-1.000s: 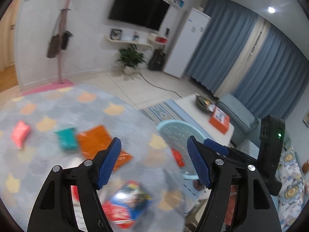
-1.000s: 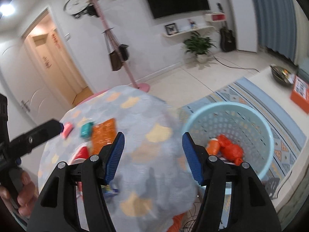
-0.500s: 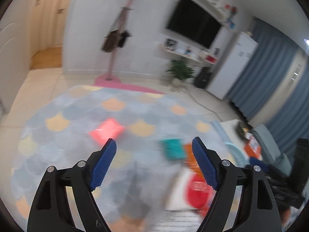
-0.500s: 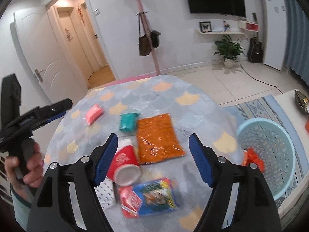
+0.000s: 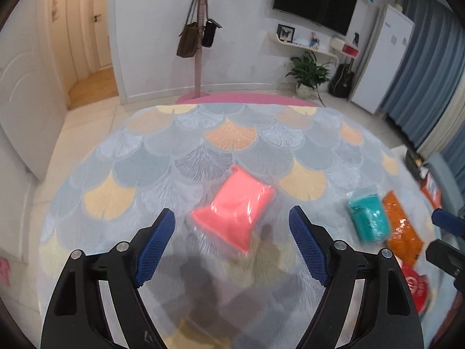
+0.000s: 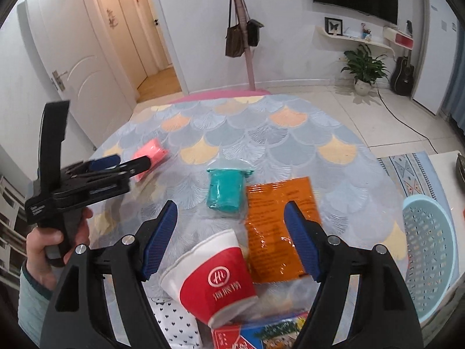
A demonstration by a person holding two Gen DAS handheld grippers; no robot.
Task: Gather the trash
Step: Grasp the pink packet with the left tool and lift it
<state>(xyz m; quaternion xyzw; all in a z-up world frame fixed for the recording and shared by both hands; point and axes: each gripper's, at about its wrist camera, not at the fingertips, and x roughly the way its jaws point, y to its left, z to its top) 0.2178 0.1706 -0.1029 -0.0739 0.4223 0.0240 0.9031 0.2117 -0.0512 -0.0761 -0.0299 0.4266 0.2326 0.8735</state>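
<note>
A pink packet (image 5: 237, 208) lies on the scallop-patterned tablecloth (image 5: 226, 136), just beyond my left gripper (image 5: 232, 223), which is open with nothing between its fingers. To its right lie a teal packet (image 5: 368, 218) and an orange packet (image 5: 402, 228). In the right wrist view my right gripper (image 6: 230, 213) is open above a red and white paper cup (image 6: 215, 273) lying on its side. The teal packet (image 6: 226, 188) and the orange packet (image 6: 279, 226) lie beyond it. The left gripper (image 6: 128, 164) shows there by the pink packet (image 6: 151, 157), held in a hand.
A light blue perforated basket (image 6: 430, 258) stands off the table's right edge. A blue and red carton (image 6: 261, 334) and a heart-print white packet (image 6: 174, 322) lie at the near edge. A pink coat stand (image 6: 244, 29) with bags is behind the table.
Both grippers swung left, away from the basket and over the table. The left one now faces the pink packet, the right one the cup. Both sets of jaws stand wider than a second ago.
</note>
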